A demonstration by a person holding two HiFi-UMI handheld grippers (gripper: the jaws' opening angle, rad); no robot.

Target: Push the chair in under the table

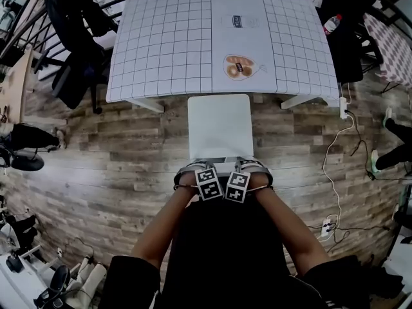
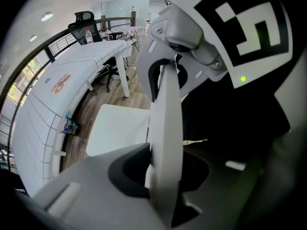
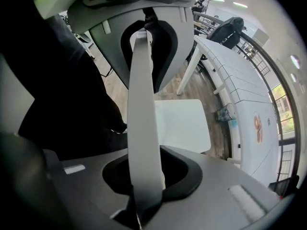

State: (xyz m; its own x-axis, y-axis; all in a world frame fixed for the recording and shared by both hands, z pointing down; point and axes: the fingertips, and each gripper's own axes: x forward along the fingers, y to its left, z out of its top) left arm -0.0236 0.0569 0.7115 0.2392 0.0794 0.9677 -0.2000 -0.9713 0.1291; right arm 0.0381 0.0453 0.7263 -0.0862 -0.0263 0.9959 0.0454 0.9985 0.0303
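You had both tools on the top edge of the white chair's [image 1: 221, 124] backrest [image 2: 165, 128], side by side and nearly touching at the marker cubes. The left tool [image 1: 206, 180] was clamped on the backrest: in the left gripper view [image 2: 162, 174] the thin white panel ran straight through its jaws, which sat closed against it on either side. The right tool [image 1: 237, 184] was clamped on the same panel just beside it, and in the right gripper view [image 3: 144, 176] the backrest [image 3: 141, 128] filled the gap between its jaws the same way. Each tool's camera also caught the other tool further along the edge, gripping that panel too.

The chair stood squarely in front of you, facing the bench [image 1: 167, 37]. Its seat [image 2: 117, 128] lay almost wholly out on the wood-plank floor [image 1: 116, 166], with only the far edge reaching the bench's near edge, roughly at the middle of that side.

The bench carried a white gridded cover with a printed picture of pastries [image 1: 239, 67] near the chair's side. A bottle with a red cap [image 1: 331, 23] stood by its far right corner. A black office chair [image 1: 77, 31] sat off the bench's left side, and a white cable [image 1: 335, 172] trailed across the floor to your right.
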